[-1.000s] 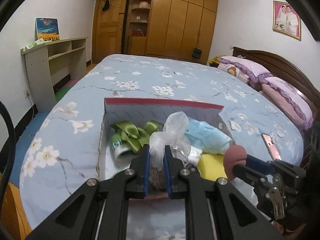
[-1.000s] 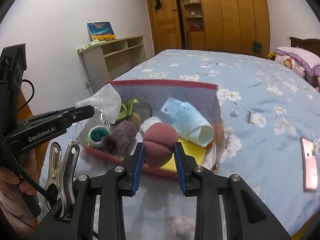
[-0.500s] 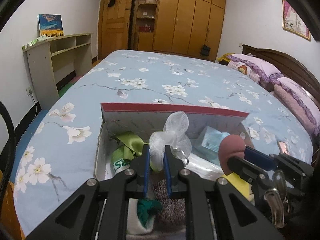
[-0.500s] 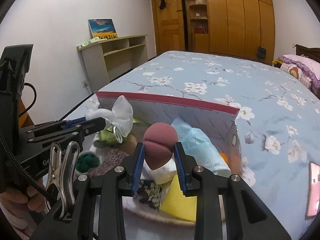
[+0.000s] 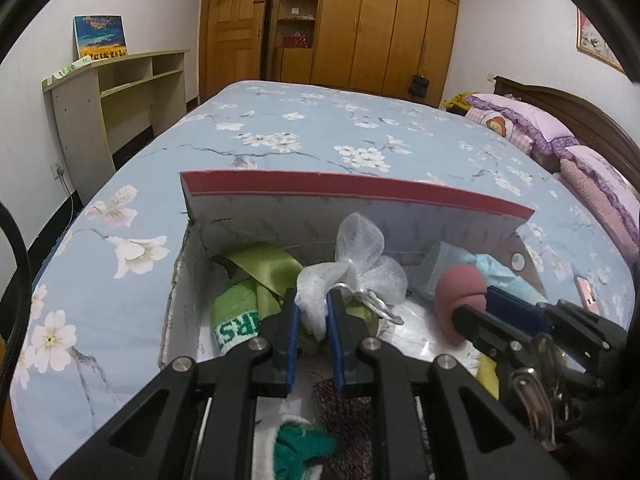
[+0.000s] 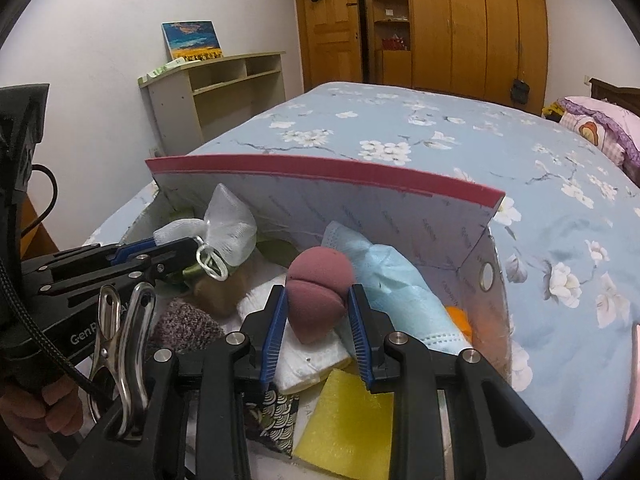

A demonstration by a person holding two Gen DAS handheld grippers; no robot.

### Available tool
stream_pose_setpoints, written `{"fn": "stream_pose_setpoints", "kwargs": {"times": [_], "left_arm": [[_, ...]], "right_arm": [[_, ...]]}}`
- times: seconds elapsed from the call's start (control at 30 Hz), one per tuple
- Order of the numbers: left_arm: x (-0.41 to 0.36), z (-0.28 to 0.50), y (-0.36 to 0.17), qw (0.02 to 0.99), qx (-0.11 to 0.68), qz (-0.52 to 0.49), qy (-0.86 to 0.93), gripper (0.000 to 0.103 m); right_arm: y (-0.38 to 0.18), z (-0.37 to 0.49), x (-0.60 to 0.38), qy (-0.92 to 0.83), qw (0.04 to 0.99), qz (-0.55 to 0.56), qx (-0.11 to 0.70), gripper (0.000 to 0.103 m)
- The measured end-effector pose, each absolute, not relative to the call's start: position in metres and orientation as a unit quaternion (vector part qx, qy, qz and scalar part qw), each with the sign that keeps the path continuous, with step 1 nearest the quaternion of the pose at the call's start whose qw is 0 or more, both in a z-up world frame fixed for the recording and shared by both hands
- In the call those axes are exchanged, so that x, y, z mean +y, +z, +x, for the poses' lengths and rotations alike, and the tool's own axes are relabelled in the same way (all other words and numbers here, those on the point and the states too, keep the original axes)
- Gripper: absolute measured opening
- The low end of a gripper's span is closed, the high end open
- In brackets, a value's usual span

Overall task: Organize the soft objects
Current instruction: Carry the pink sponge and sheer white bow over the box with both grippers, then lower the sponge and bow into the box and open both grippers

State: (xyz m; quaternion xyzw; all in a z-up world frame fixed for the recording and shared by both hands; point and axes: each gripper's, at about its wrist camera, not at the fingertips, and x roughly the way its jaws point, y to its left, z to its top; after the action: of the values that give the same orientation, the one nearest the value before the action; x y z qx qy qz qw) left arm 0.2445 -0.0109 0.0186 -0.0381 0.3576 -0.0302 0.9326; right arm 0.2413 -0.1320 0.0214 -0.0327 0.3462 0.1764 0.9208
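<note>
I hold two pairs of tongs over an open white cardboard box with a red-edged lid (image 5: 360,196) standing up at its far side, on a blue flowered bed (image 5: 320,128).

My left tongs (image 5: 311,316) are pressed nearly together, pinching the gathered neck of a white mesh bath pouf with a white cord loop (image 5: 356,268). The pouf hangs above the box's left half, near the far wall, over a green satin ribbon (image 5: 272,268) and a rolled green towel (image 5: 236,320).

My right tongs (image 6: 318,304) pinch a dusty-pink rounded makeup sponge (image 6: 318,288) at its sides, its narrow tip pointing down. It hangs over the middle of the box, above a folded white cloth (image 6: 312,356), with a pale blue face mask (image 6: 392,280) just to its right and a yellow foam square (image 6: 348,428) toward the near edge.

Both held things already lie inside the box's walls, so I judge the coming move is mostly downward. The left tongs are nearer the left wall, the right tongs nearer the centre; they sit side by side, close but apart.
</note>
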Motion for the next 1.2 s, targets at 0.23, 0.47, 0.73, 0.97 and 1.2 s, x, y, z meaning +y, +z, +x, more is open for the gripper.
{"fn": "stream_pose_setpoints", "kwargs": {"times": [0.23,0.47,0.73,0.97,1.2], "left_arm": [[-0.014,0.246,0.018,0.933,0.357,-0.033,-0.03,0.015],[-0.018,0.24,0.027,0.934,0.355,-0.026,-0.032,0.024],[-0.018,0.225,0.044,0.937,0.347,-0.03,-0.033,0.042],[-0.021,0.207,0.057,0.941,0.337,-0.025,-0.028,0.055],[-0.016,0.186,0.064,0.941,0.336,-0.034,-0.023,0.055]], "right_arm": [[0.019,0.242,-0.132,0.175,0.922,-0.033,0.344,0.032],[0.029,0.234,-0.138,0.177,0.928,-0.019,0.328,0.04],[0.047,0.218,-0.143,0.172,0.936,-0.015,0.306,0.049],[0.057,0.201,-0.147,0.17,0.94,-0.009,0.296,0.05],[0.067,0.179,-0.15,0.168,0.944,-0.02,0.282,0.05]]}}
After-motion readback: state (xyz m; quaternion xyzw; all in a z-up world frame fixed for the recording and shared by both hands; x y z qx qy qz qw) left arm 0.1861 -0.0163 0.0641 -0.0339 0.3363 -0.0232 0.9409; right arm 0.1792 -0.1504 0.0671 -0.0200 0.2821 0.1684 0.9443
